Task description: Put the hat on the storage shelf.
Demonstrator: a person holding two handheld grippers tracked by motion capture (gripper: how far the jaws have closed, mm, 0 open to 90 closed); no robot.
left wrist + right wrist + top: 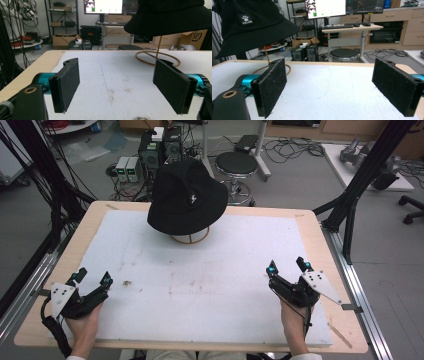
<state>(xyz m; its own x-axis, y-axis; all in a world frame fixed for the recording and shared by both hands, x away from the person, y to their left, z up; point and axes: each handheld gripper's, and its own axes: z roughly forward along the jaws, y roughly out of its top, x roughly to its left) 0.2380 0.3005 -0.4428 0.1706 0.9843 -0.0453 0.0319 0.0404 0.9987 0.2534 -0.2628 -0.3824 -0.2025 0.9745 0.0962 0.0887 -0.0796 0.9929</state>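
The black hat (186,197) sits on a wooden stand (190,238) at the far middle of the surface (210,280); the left tool (92,280) and right tool (288,267) rest near the front corners, both wide open, empty, well apart from it.

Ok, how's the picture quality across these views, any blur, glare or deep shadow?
High view: even light, soft overall, the black hat loses detail. Left gripper view: near jaws slightly blurred, hat underside nearly pure black. Right gripper view: the monitor glares white, the hat logo stays readable.

white "kelme" with paw logo on black hat (249,25); "sf" on cardboard box (197,37)
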